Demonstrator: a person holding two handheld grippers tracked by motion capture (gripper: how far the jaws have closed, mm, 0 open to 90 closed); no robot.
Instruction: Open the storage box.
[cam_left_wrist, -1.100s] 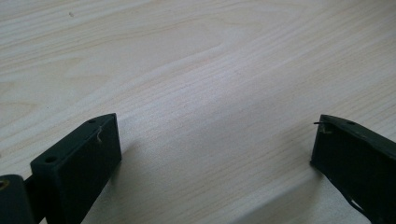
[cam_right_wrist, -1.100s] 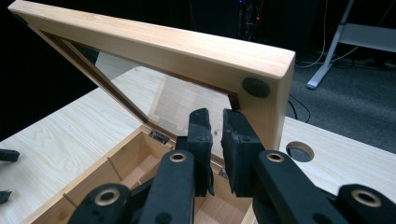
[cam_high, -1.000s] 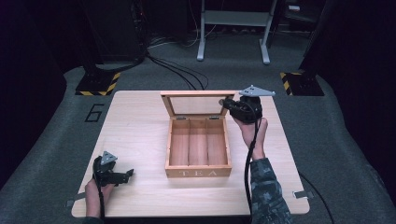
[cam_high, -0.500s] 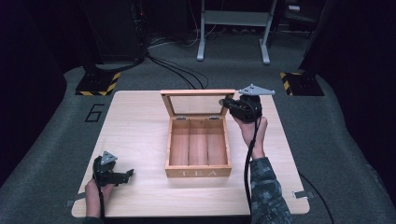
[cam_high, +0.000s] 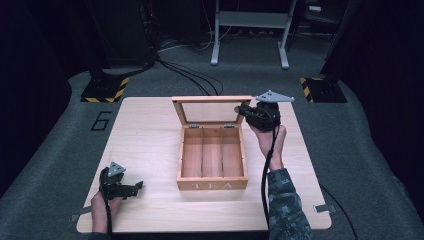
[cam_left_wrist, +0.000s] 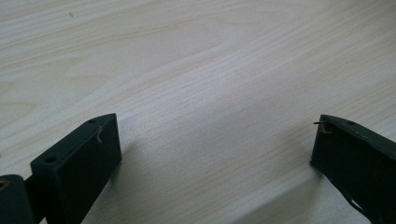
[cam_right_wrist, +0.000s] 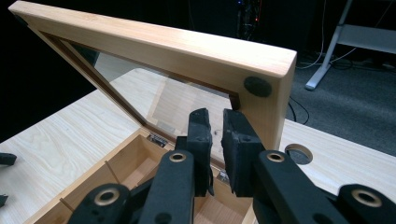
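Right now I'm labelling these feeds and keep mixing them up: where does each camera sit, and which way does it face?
High view: above the person's side, looking forward and down on the table; both forearms, left gripper, right gripper.
Left gripper view: on the left gripper, facing bare tabletop; wide-apart jaws.
Right gripper view: on the right gripper, facing the tea box's raised lid; near-closed jaws.
Shared: high and right gripper views both show the tea box.

A pale wooden table (cam_high: 150, 135) stands on grey carpet (cam_high: 60, 145) in a dark room. Black cables (cam_high: 185, 75) trail beyond it, near a grey metal stand (cam_high: 250, 30) and yellow-black striped bases (cam_high: 105, 90).
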